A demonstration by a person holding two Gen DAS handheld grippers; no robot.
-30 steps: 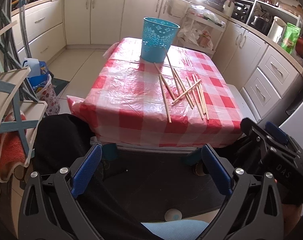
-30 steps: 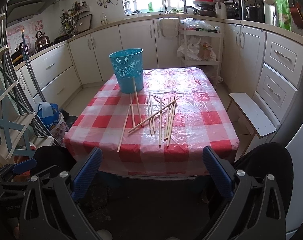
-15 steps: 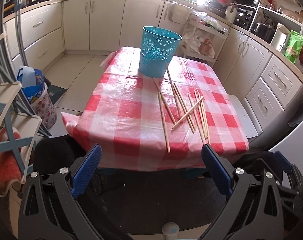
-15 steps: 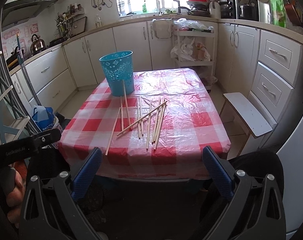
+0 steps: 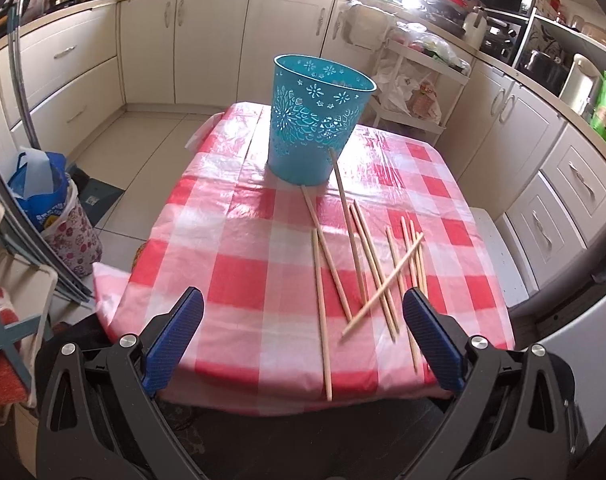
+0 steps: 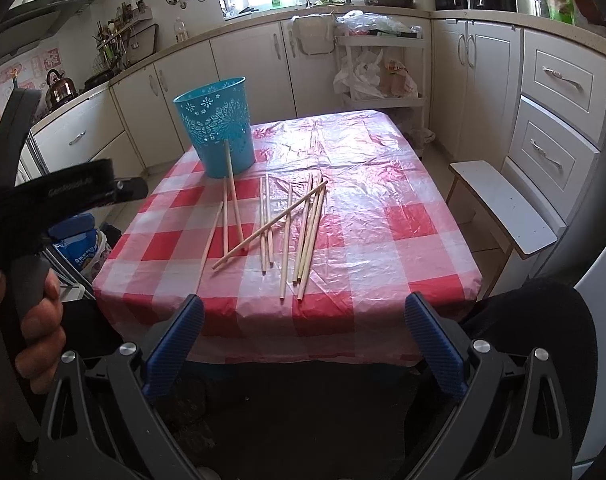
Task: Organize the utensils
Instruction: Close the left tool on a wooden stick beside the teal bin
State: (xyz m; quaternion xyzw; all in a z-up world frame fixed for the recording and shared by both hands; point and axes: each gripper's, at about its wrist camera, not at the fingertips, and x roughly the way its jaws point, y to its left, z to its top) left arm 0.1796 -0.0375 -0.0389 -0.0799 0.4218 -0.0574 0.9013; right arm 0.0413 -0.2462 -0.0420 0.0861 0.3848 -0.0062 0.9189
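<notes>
Both tools have advanced toward the counter (image 5: 231,240); left tool (image 5: 303,344) and right tool (image 6: 303,344) hang wide open, empty, near its front edge. Sticks (image 5: 367,264) lie scattered before the bucket (image 5: 317,120), one leaning against it. Pickup seems imminent.

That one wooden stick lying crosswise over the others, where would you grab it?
I'd take the crossing chopstick near its raised middle, coming straight down from above, the fingers of the right hand-held gripper straddling its width. It rests atop the other chopsticks, so that part sits slightly off the tablecloth, probably leaving room beneath.
</notes>
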